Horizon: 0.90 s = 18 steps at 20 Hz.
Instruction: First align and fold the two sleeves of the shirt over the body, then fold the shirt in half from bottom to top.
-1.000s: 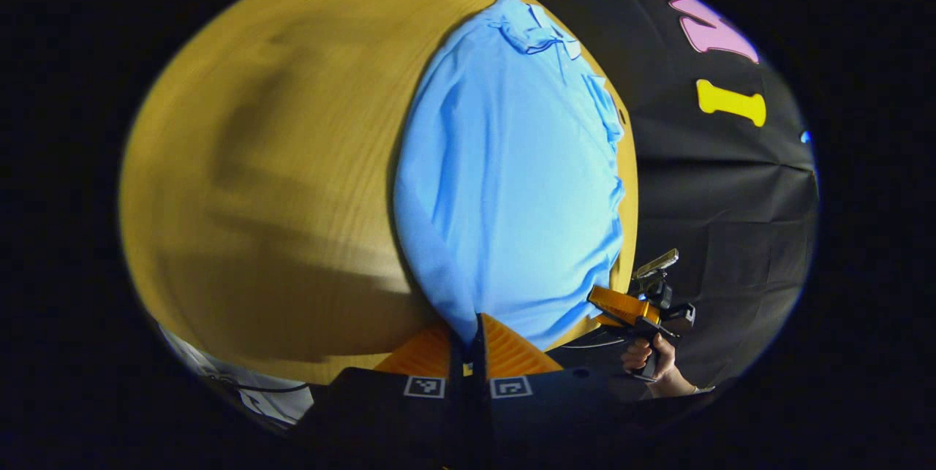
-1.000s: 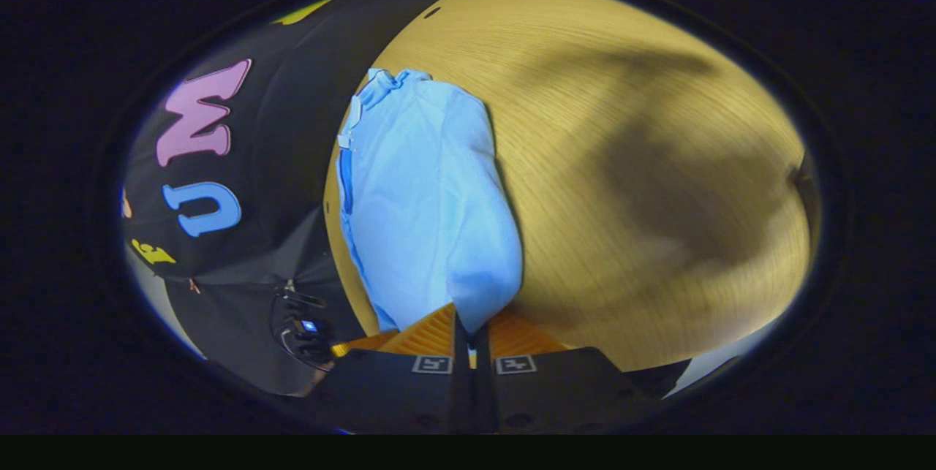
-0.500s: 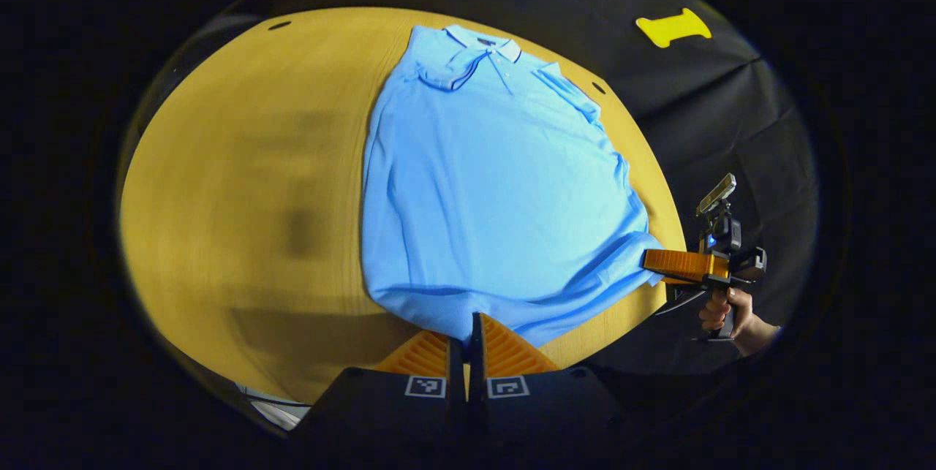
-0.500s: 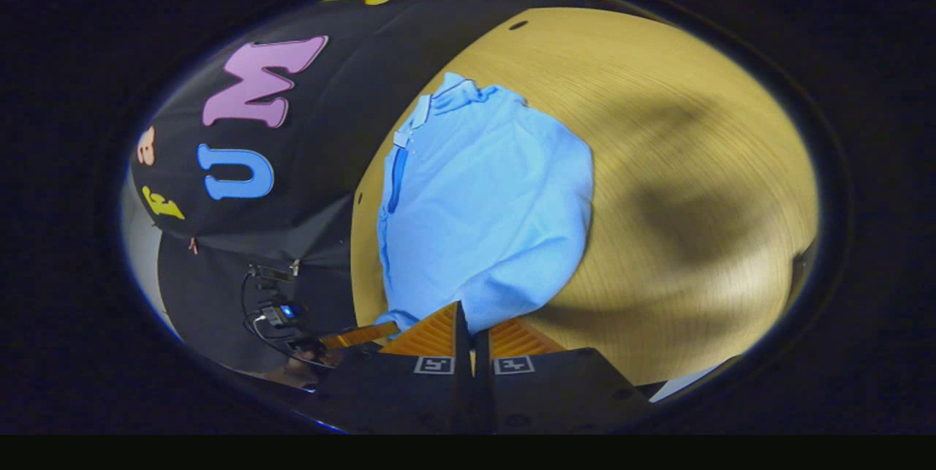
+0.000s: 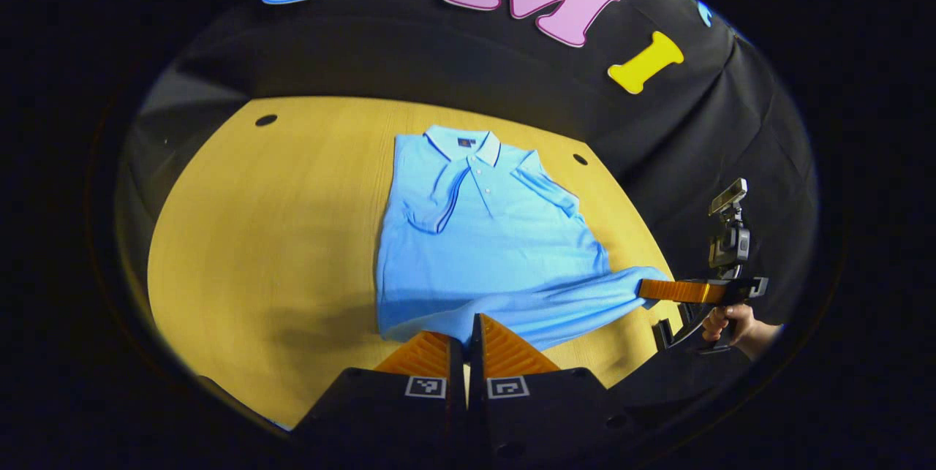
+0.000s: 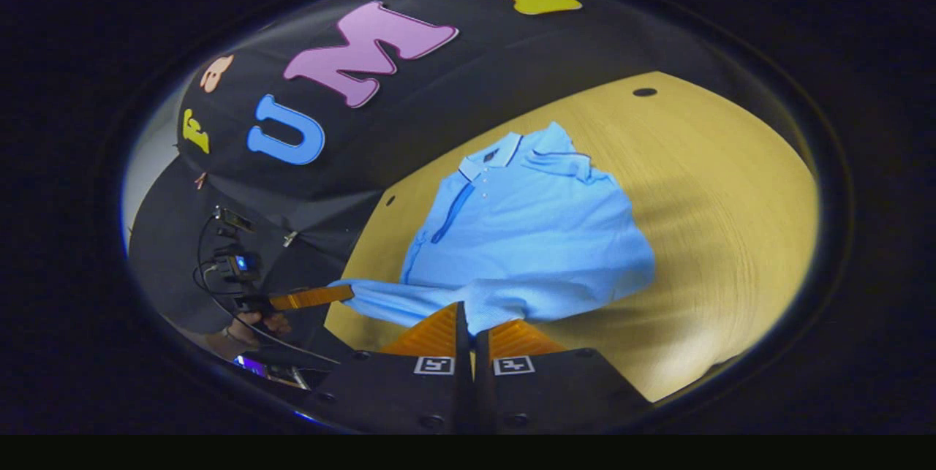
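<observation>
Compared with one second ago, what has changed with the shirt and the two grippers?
Both grippers pulled back and tilted up, so the shirt now sits farther off, with more of the wall above it. Its hem has lifted off the table. The left gripper and right gripper stay shut on the hem corners; sleeves remain folded.

- The worktop (image 5: 263, 236) lies bare and wide on the side of the shirt (image 5: 482, 236) away from the right tongs (image 5: 647, 289); a hand could pass freely there.
- In the right gripper view, the worktop (image 6: 716, 185) beyond the shirt (image 6: 526, 229) is likewise open, crossed by shadow alone.
- The booth's black cloth wall (image 5: 453, 68) closes off the far edge, close behind the collar.
- The lifted hem stretches between the left tongs (image 5: 466, 331) and the right tongs, barring the near edge.
- Cables and a small device (image 6: 234, 262) hang beside the hand (image 6: 256, 324).
</observation>
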Each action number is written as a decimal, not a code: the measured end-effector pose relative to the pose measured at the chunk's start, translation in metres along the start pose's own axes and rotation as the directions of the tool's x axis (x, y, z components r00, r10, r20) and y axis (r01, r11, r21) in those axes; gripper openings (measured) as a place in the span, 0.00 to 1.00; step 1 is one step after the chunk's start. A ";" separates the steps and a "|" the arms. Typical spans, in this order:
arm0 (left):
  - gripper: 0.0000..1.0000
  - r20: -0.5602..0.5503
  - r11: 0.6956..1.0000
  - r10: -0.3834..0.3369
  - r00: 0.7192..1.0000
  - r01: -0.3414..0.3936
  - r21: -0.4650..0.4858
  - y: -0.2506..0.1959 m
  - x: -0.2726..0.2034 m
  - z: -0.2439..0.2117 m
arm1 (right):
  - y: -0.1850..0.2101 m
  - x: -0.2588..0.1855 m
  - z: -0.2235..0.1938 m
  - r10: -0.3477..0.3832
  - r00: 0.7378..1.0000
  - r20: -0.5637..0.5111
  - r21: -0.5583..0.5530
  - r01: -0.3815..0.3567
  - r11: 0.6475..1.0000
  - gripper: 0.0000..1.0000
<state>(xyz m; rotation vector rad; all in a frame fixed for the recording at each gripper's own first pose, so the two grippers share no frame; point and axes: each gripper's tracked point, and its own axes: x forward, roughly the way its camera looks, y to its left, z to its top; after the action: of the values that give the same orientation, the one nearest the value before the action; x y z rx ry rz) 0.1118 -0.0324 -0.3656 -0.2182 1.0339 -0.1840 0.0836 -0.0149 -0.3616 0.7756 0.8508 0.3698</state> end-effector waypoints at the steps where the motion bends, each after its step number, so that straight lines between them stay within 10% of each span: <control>1: 0.06 0.026 1.000 0.009 1.000 -0.010 0.019 0.000 0.000 0.017 | 0.004 0.005 0.017 0.007 1.000 0.021 -0.024 -0.006 1.000 0.05; 11: 0.06 0.249 0.981 0.081 0.965 -0.121 0.151 0.006 0.040 0.183 | 0.018 0.068 0.175 0.030 0.982 0.185 -0.285 0.025 0.958 0.11; 18: 0.06 0.292 0.980 0.166 0.942 -0.190 0.054 0.036 0.127 0.267 | -0.012 0.145 0.257 -0.017 0.972 0.235 -0.335 0.097 0.937 0.04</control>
<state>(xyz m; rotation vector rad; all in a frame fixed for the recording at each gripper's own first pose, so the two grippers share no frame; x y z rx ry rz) 0.4082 -0.0057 -0.3489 -0.0730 0.7506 -0.0278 0.3754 -0.0576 -0.3414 0.4539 0.5683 0.3574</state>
